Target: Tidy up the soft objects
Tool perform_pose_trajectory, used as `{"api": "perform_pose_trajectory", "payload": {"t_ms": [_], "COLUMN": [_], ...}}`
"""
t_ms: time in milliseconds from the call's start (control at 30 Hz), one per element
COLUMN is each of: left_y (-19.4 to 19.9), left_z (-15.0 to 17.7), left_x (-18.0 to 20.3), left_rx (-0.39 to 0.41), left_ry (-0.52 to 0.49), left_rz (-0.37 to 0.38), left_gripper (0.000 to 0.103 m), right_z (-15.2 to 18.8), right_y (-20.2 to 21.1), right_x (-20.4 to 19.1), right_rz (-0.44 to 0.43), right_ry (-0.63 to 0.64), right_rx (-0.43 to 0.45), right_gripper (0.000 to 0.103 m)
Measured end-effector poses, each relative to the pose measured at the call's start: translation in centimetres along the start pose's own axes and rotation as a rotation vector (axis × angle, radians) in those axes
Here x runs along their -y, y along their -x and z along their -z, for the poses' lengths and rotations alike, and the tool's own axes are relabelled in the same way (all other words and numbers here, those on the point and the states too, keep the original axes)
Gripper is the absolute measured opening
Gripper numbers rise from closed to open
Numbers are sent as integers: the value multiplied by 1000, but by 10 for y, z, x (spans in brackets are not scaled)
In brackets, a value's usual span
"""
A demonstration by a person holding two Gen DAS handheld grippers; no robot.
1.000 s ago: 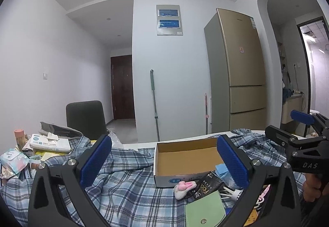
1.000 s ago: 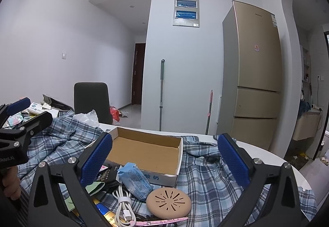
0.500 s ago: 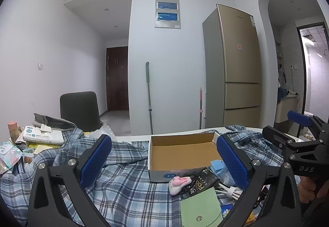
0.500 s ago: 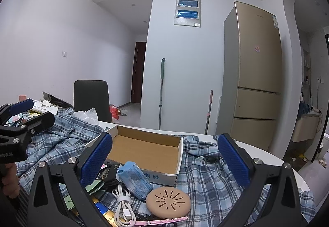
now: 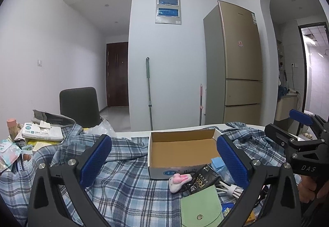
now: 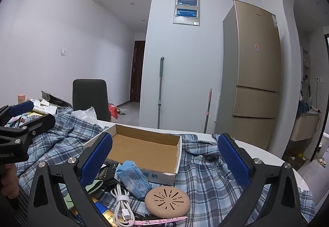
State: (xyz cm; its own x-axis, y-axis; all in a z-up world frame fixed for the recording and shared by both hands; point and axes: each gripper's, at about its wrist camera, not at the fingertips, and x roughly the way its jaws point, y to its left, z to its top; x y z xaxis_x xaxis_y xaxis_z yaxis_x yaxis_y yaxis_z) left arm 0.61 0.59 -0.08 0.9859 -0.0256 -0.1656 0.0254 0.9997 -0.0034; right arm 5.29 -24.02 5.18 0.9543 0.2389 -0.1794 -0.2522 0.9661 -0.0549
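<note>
1. You hold both tools level above the table, well clear of everything, which reads as a survey before the first pick. The left gripper has its jaws wide apart and grips nothing; the right gripper is the same, spread and empty.

2. The cardboard box sits open and empty on the plaid shirt, its mouth up, probably as the place for the soft things.

3. In the left view, the pink plush toy lies at about 5 o'clock from the midpoint of your tongs, touching the box's front wall and beside the black packet. The green pouch lies lower, near 6 o'clock.

4. In the right view, the blue tissue pack lies at 7 o'clock, leaning on the box's front wall, with the white cable below it and the tan round pad at 6 o'clock.

5. The shirt spreads under everything, from 9 to 3 o'clock.
</note>
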Motion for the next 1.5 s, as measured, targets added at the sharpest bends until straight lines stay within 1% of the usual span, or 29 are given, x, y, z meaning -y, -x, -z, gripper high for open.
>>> {"api": "perform_pose_trajectory", "payload": {"t_ms": [333,500,633,700,833,900,967,1033,1067,1100,1133,1167,1200,1233,1300,1333,1367,1433,1500], "left_y": [-3,-5,-4,-6,-19,-30,-39,-45,-48,-52,-56,-62,-66,-74,-85,-91,-95,-99,-105], "left_z": [0,1,0,-3,-2,1,4,6,8,10,13,16,19,24,31,36,43,49,57], "left_x": [-1,-1,-3,-4,-8,-9,-10,-7,-6,-6,-5,-4,-5,-4,-2,-2,-1,1,4], "left_rx": [-13,-26,-22,-38,-121,-177,-245,-292,-316,-351,-389,-444,-474,-530,-609,-647,-682,-716,-761], "left_ry": [7,2,28,36,70,77,92,98,105,118,133,159,175,200,238,260,276,295,302], "left_rz": [2,20,36,46,87,103,134,150,169,194,217,248,269,308,343,351,344,362,351], "left_gripper": [103,103,103,103,103,103,103,102,100,93,90,87,87,87,81,81,81,81,81], "right_z": [-1,-1,-5,-6,-8,-8,-9,-10,-10,-10,-10,-9,-8,-8,-7,-7,-7,-6,-5], "right_y": [-1,-1,-4,-3,-4,-5,-5,-3,-3,-4,-4,-6,-7,-9,-9,-9,-9,-10,-12], "right_x": [-1,0,4,11,16,16,17,19,21,22,22,23,24,25,28,29,30,30,28], "right_rz": [0,1,2,10,15,15,22,18,23,27,28,26,26,26,19,19,20,10,-10], "right_ry": [-3,-10,-29,-56,-73,-69,-70,-79,-82,-86,-91,-96,-101,-105,-117,-123,-127,-128,-123], "right_rx": [-13,-11,-23,-18,-30,-41,-45,-43,-43,-43,-47,-54,-65,-74,-82,-81,-82,-90,-106], "right_gripper": [102,102,102,102,102,102,102,102,102,102,102,102,102,102,102,102,102,102,102]}}
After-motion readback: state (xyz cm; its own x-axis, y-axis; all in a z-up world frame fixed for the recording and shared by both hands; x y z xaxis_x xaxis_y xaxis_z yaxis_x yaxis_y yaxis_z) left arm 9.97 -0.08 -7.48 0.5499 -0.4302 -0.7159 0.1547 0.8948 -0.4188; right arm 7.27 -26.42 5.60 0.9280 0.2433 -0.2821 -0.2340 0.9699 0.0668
